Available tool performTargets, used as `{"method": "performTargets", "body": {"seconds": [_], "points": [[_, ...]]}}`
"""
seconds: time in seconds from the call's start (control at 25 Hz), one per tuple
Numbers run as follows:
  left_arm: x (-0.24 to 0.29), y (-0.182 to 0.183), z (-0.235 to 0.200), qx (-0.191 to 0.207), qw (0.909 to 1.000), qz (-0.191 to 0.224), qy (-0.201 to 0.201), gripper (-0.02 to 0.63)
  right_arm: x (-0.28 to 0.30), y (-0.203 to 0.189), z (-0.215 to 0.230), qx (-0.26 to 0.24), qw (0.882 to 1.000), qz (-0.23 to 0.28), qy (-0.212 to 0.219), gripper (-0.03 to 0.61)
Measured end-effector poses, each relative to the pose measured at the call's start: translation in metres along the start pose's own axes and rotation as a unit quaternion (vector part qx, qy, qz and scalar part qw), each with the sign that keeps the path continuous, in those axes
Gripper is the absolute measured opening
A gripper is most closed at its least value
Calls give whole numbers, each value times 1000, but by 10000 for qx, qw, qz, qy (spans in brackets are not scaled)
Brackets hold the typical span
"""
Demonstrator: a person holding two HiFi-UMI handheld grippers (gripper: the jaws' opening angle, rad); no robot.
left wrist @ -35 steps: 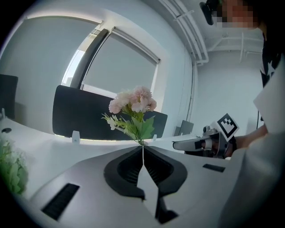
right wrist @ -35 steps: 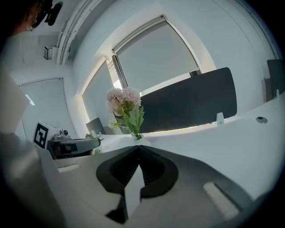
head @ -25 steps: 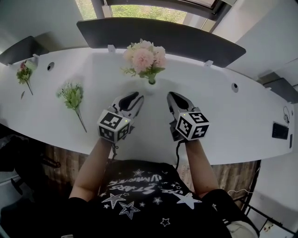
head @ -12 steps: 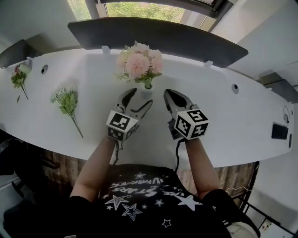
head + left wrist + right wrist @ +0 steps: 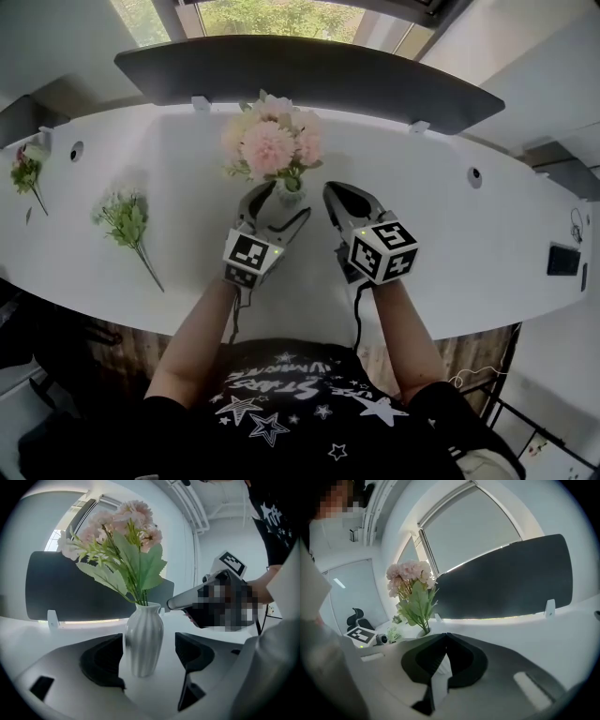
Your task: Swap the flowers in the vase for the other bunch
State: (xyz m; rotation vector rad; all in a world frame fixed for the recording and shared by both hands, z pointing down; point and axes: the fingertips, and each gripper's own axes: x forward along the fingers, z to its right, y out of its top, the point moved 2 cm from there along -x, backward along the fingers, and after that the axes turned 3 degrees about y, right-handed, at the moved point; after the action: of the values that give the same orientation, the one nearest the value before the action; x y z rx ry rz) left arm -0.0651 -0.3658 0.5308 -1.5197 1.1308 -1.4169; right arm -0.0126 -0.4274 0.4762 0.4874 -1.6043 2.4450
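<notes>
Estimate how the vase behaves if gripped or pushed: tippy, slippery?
Probably top-heavy: the vase is slim with a small base, and the flowers spread tall and wide above it, so a high push could tip it. Its glossy ribbed white wall looks like glazed ceramic: likely stiff, a bit slippery, breakable if it falls.

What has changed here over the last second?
The left gripper moved forward and its jaws have just been opening; the vase now stands between them, not gripped. The right gripper stayed shut. The pink flowers and the green bunch stayed put.
</notes>
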Motion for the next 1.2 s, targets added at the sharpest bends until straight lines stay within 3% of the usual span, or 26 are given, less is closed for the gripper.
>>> {"method": "performTargets", "body": {"seconds": [0.32, 0.48, 0.76, 0.92, 1.2], "points": [[7, -3, -7, 53, 10000, 62, 25, 334, 11, 4, -16, -43, 9945, -312, 1002, 3], [9, -5, -9, 17, 10000, 62, 52, 323, 16, 13, -23, -255, 9908, -348, 1285, 3], [10, -2, -10, 210, 9997, 141, 22, 281, 24, 21, -31, -330, 9858, -406, 1596, 34], [9, -4, -10, 241, 9996, 143, -11, 278, 32, 17, -36, -401, 9821, -543, 1758, 140], [9, -2, -10, 210, 9996, 160, -81, 278, 45, 16, -43, -621, 9801, -589, 1793, 147]]}}
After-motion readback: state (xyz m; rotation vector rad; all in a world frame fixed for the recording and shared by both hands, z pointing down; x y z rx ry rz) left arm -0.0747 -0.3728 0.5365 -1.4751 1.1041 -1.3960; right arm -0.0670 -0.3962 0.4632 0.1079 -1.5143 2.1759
